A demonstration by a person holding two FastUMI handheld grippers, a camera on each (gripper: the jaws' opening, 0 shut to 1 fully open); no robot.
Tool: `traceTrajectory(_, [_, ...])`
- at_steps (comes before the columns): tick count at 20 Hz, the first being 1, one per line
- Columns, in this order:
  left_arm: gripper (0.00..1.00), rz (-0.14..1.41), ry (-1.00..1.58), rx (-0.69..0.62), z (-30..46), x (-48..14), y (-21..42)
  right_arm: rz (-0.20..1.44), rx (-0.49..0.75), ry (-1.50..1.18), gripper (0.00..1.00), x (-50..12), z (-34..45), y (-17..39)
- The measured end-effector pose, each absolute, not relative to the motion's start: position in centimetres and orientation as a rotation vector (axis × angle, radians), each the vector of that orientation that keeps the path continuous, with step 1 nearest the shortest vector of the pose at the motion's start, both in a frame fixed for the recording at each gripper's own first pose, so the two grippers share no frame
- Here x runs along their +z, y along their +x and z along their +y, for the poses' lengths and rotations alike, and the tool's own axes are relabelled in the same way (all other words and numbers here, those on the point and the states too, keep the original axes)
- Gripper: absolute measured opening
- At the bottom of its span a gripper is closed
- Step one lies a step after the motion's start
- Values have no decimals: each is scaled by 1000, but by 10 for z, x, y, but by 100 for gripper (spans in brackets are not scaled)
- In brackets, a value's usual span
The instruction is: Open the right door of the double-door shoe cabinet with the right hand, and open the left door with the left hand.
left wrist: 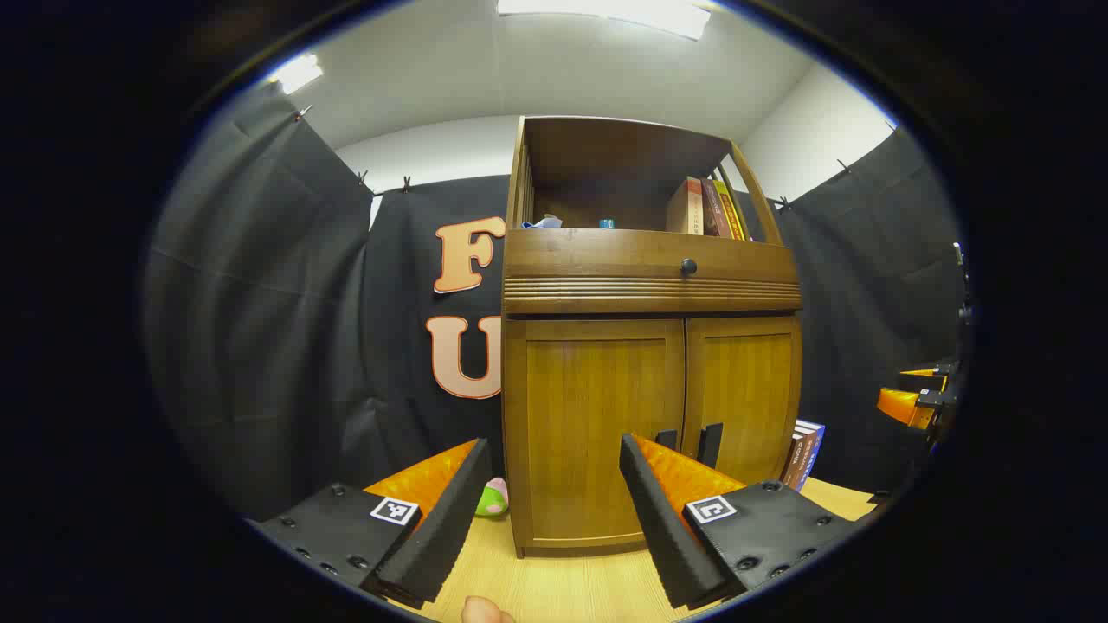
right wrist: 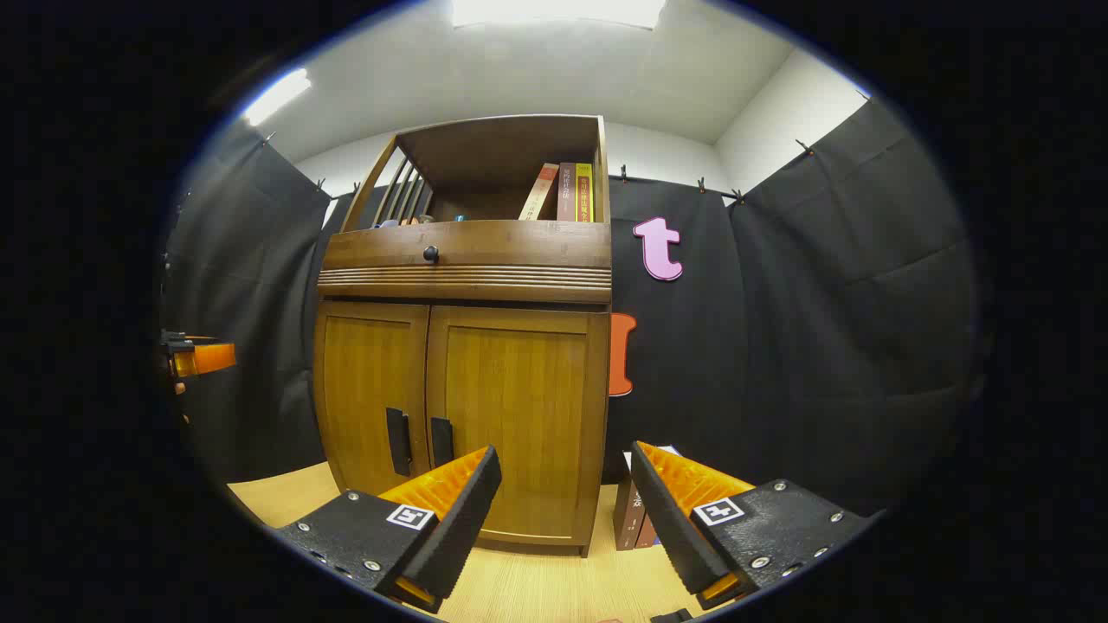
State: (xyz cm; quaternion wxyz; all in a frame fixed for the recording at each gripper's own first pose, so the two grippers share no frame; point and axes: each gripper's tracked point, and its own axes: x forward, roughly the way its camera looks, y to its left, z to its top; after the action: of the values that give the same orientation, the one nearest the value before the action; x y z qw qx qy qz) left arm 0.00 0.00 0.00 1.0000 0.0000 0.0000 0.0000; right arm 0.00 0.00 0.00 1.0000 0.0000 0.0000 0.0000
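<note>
I've got the left gripper (left wrist: 545, 510) level and pointed straight at the cabinet front, orange-and-black fingers spread wide, nothing between them. A fingertip (left wrist: 485, 611) of the holding hand pokes in at the bottom edge of the left gripper view. Right gripper (right wrist: 563, 519) same attitude: level, fingers wide apart, empty, aimed at the cabinet's right half.

Both sit above the light wooden tabletop (left wrist: 554, 588), short of the brown wooden double-door shoe cabinet (left wrist: 649, 346). Neither touches it. Left door (left wrist: 597, 424) and right door (right wrist: 515, 424) are both closed, flush. Two black vertical handles (right wrist: 420, 441) sit side by side at the centre seam, low on the doors; in the left gripper view my right finger partly covers them.

Small green-and-pink toy (left wrist: 493, 499) lies on the table at the cabinet's left foot. Stack of upright books (right wrist: 636, 519) leans at its right foot.

Above the doors: drawer with round black knob (left wrist: 688, 266), then an open shelf holding upright books (left wrist: 705, 208).
</note>
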Motion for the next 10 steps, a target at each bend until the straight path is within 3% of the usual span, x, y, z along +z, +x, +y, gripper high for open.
traceTrajectory(10, [95, 6, -7, -17, -10, 0, -1, 4, -7, 3, 93, -2, -6, -3])
